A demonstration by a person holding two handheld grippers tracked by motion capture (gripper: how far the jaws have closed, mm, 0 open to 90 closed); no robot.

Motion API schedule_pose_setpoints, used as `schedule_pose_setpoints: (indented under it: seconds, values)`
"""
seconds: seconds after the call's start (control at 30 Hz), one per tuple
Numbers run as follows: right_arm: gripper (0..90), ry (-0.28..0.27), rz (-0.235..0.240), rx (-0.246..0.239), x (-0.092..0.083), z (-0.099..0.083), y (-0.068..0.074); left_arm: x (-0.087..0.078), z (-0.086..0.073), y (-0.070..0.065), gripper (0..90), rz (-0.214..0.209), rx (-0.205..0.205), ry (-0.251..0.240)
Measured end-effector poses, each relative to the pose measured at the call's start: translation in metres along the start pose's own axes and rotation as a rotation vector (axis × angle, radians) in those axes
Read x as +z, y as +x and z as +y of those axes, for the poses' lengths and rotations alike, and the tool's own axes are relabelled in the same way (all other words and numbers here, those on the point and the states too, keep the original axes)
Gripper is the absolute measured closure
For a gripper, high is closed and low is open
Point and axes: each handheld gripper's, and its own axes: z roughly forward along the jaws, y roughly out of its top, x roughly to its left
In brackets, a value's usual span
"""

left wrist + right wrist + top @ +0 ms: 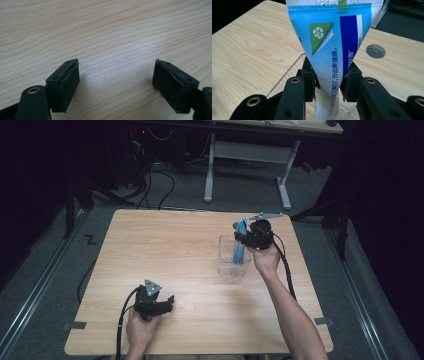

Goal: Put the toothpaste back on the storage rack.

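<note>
Toothpaste is the thing in hand: the right claw [327, 83] pinches a blue-and-white tube [332, 42] across its middle, both pads pressed flat against its sides so that it narrows between them, its crimped flat end fanning out above the claw and its lower part running down past the jaws. In the high view the tube [240, 240] stands nearly upright, its lower end inside a clear box [231, 265] directly under the right claw [246, 238], whose thin rim also shows just below and left of the jaws in the right gripper view. Gripping at the waist, rather than at the floppy crimp, seems meant to keep the tube steady and vertical so it can slide straight down between the box walls; I judge this to be the lowering step of standing the tube in the box, with the release not yet made. The left claw [116, 82] lies low over bare table [105, 30], its jaws spread wide with nothing between them, well apart from the box, near the front edge in the high view [157, 305]; it looks parked out of the way, since the one-handed drop needs no help unless the light box tips.
</note>
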Motion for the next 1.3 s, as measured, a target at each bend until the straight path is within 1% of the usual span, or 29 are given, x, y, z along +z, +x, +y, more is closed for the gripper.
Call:
schedule_pose_setpoints:
  seconds: [0.13, 0.23, 0.37, 0.53, 0.6, 0.7, 0.73, 0.77, 0.8, 0.83, 0.93, 1.07, 1.3]
  values:
    - [68.5, 0.007, 0.006, 0.009, 0.0, -0.002, -0.002, 0.0, 0.0, 0.0, 22.0, -0.001, 0.001, 0.002]
    - [68.4, 0.016, 0.009, 0.005, 0.001, -0.003, -0.001, 0.0, 0.0, 0.0, 22.0, -0.001, 0.0, 0.002]
    - [68.2, 0.014, 0.012, 0.007, 0.003, -0.005, -0.001, 0.0, 0.0, 0.0, 22.0, 0.0, 0.0, 0.001]
    - [68.0, 0.027, 0.016, 0.029, 0.004, -0.011, -0.004, 0.0, 0.0, 0.0, 22.0, 0.0, 0.0, 0.001]
    - [68.0, 0.023, 0.019, 0.044, 0.003, -0.012, -0.007, 0.0, 0.0, 0.0, 22.0, 0.0, 0.001, 0.002]
    - [67.7, 0.023, 0.021, 0.046, 0.002, -0.013, -0.009, 0.0, 0.0, 0.0, 22.0, 0.001, 0.001, 0.001]
    - [67.5, 0.026, 0.022, 0.051, 0.001, -0.013, -0.01, 0.0, 0.0, 0.0, 22.0, 0.001, 0.0, 0.001]
    - [66.9, 0.024, 0.023, 0.066, 0.001, -0.014, -0.013, 0.0, 0.0, 0.0, 22.0, 0.0, 0.0, 0.001]
    - [66.9, 0.024, 0.023, 0.066, 0.001, -0.014, -0.013, 0.0, 0.0, 0.0, 22.0, 0.0, 0.0, 0.001]
    - [66.2, 0.02, 0.004, 0.069, 0.0, -0.014, -0.016, 0.0, 0.0, 0.0, 22.0, 0.0, 0.001, 0.002]
    - [65.0, 0.026, -0.03, 0.062, -0.002, -0.014, -0.018, 0.0, 0.0, 0.0, 22.0, 0.001, 0.001, 0.001]
    - [64.6, 0.025, -0.042, 0.069, -0.002, -0.014, -0.02, 0.0, 0.0, 0.0, 22.0, 0.0, 0.001, 0.002]
    - [61.8, 0.02, -0.058, 0.058, -0.002, -0.015, -0.02, 0.0, 0.0, 0.0, 22.0, 0.0, 0.001, 0.002]
